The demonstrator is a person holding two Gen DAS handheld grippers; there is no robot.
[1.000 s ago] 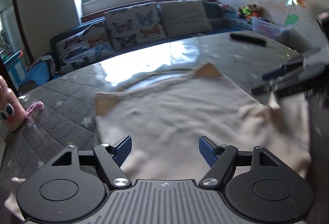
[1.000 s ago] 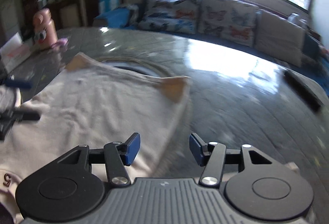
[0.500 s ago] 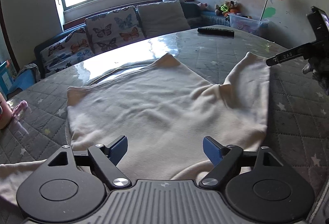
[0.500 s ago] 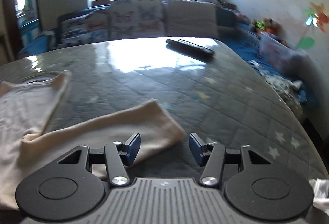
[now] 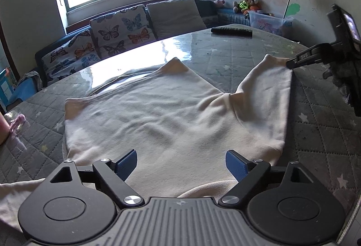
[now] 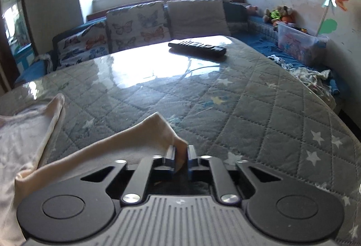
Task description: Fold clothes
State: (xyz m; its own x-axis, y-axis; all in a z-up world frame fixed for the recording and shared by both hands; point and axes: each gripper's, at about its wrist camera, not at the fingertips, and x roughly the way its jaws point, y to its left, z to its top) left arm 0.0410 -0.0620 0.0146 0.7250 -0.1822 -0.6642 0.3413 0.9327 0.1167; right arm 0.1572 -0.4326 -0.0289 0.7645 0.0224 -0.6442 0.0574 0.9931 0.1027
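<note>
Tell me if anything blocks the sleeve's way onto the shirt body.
Nothing visible does. The right gripper is shut on the sleeve end, and the shirt body lies flat and bare. The remote lies far off, beyond the shirt.

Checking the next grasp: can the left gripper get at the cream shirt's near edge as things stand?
Probably yes. The left gripper hangs over the cream shirt, its fingers opening with nothing between them and nothing blocking the cloth below.
</note>
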